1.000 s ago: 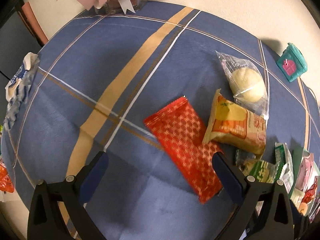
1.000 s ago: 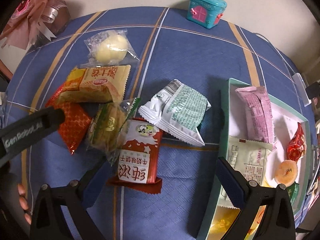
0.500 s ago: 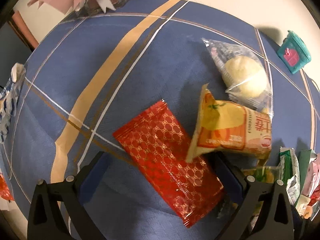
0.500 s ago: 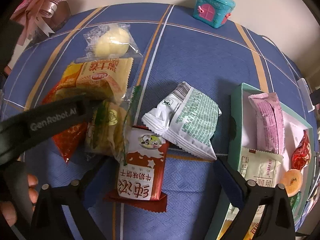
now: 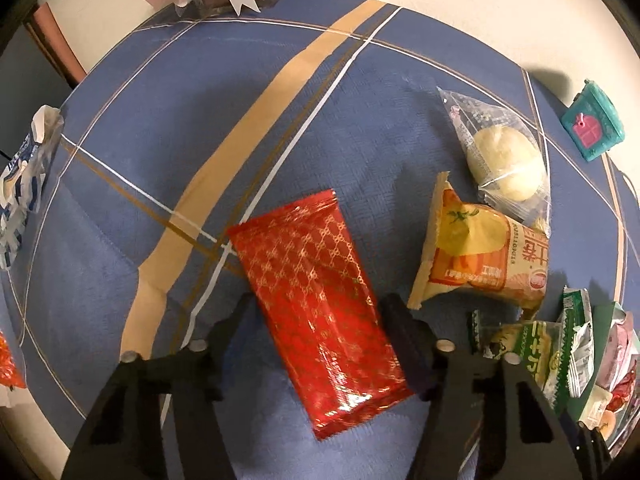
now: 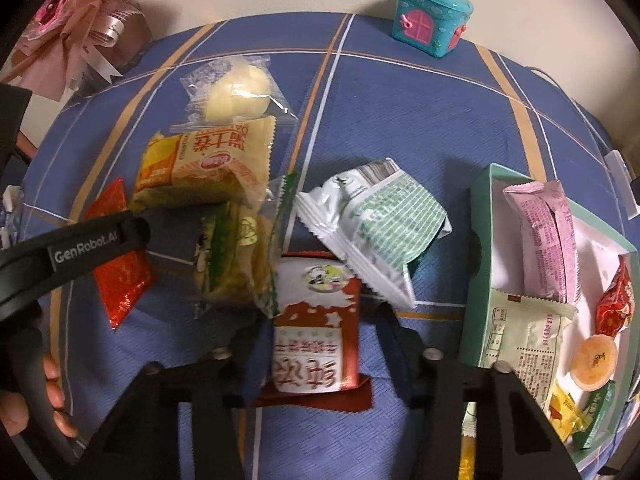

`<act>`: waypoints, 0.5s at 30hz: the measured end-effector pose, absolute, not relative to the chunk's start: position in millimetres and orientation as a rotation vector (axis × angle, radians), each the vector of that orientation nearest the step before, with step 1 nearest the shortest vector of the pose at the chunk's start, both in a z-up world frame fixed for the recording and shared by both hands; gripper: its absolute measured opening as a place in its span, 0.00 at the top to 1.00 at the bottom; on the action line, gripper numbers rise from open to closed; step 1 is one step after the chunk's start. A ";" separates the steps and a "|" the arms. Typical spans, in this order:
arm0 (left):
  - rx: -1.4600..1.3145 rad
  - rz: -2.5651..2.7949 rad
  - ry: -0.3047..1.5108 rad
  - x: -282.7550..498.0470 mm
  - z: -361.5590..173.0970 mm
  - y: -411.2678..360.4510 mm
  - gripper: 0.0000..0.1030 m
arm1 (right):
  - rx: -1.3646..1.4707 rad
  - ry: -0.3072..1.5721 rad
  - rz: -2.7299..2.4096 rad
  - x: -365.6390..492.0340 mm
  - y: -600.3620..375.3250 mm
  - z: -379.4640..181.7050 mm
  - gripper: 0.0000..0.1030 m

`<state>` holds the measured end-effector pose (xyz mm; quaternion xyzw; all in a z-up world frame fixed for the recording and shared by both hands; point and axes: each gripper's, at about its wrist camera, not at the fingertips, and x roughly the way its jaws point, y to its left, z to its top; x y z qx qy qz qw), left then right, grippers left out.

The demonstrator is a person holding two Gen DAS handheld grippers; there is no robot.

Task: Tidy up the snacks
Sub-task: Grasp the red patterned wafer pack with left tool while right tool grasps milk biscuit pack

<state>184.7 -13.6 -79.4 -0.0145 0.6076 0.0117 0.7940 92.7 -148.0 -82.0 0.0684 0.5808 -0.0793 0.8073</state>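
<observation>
Snacks lie loose on the blue surface, tray at right of the right wrist frame, partly filled. Left tongs spread, fingers straddling the red foil pack at lower centre, no pinch yet. Right tongs spread around the red-white biscuit pack. Risks: slick foil may squirt out on closing; the white-green pack overlaps the biscuit pack's top edge, so lifting may drag it along.

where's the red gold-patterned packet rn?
Left wrist view: the red packet lies flat on the blue tablecloth between the left gripper fingers, left of the yellow snack bag.
</observation>
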 end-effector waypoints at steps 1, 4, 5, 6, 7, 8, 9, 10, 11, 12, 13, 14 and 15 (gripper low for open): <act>-0.031 0.024 1.307 184.2 -78.9 -13.7 0.43 | 0.144 1.242 -0.170 91.1 -146.6 -81.5 0.57; -0.034 0.017 1.312 181.4 -78.2 -12.6 0.49 | 0.136 1.244 -0.170 88.5 -146.0 -82.0 0.59; -0.034 0.016 1.314 180.5 -77.6 -12.2 0.51 | 0.139 1.246 -0.169 87.7 -146.4 -82.4 0.59; -0.033 0.015 1.316 179.2 -76.8 -12.2 0.51 | 0.143 1.247 -0.169 86.7 -145.9 -82.3 0.59; -0.036 0.015 1.318 172.4 -76.5 -10.8 0.52 | 0.146 1.249 -0.169 85.8 -146.0 -82.2 0.59; -0.041 0.015 1.321 157.1 -76.5 -4.0 0.52 | 0.148 1.251 -0.170 84.5 -147.0 -82.1 0.59; -0.048 0.012 1.327 152.0 -75.9 -1.7 0.52 | 0.150 1.252 -0.170 82.9 -147.6 -81.7 0.59; -0.054 0.009 1.330 149.3 -75.2 -0.9 0.52 | 0.152 1.253 -0.171 81.6 -148.5 -81.2 0.59; -0.058 0.008 1.332 143.7 -76.3 -0.7 0.52 | 0.155 1.252 -0.171 78.3 -151.3 -81.4 0.59; -0.064 0.006 1.335 140.2 -75.2 -1.2 0.52 | 0.157 1.249 -0.171 76.7 -151.9 -80.0 0.59; -0.069 0.003 1.337 135.9 -73.7 -0.7 0.52 | 0.160 1.247 -0.170 80.2 -152.5 -79.2 0.59; -0.073 0.002 1.336 130.4 -72.4 -1.0 0.52 | 0.166 1.243 -0.169 77.8 -153.3 -77.8 0.59; -0.076 -0.001 1.334 126.7 -70.6 -0.2 0.52 | 0.175 1.241 -0.167 75.9 -154.4 -76.1 0.59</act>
